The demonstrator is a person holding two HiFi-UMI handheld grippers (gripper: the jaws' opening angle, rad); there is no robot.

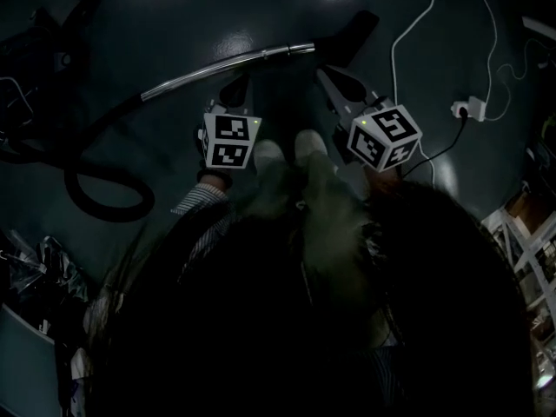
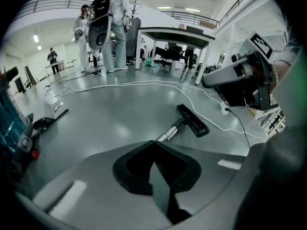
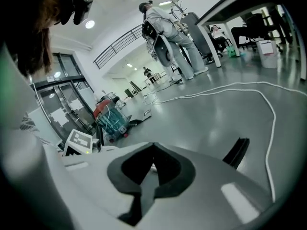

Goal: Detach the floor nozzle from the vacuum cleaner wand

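Observation:
On the dark floor lies the chrome vacuum wand (image 1: 228,62), with the black floor nozzle (image 1: 352,35) joined to its right end. My left gripper (image 1: 233,92) hangs just below the wand's middle, shut and empty. Its own view shows the wand (image 2: 166,134) and nozzle (image 2: 193,120) beyond the closed tips (image 2: 154,143). The right gripper (image 1: 328,78) is shut too, holds nothing, and sits just below the wand's nozzle end. In the right gripper view the closed tips (image 3: 153,145) hide most of the wand, and one end of the nozzle (image 3: 236,152) shows past them.
A black hose (image 1: 102,200) loops on the floor at left. A white cable (image 1: 401,42) runs to a plug block (image 1: 466,109) at right. The person's shoes (image 1: 282,153) stand between the grippers. People and a table (image 2: 180,35) stand far off; a vacuum body (image 3: 108,116) sits at left.

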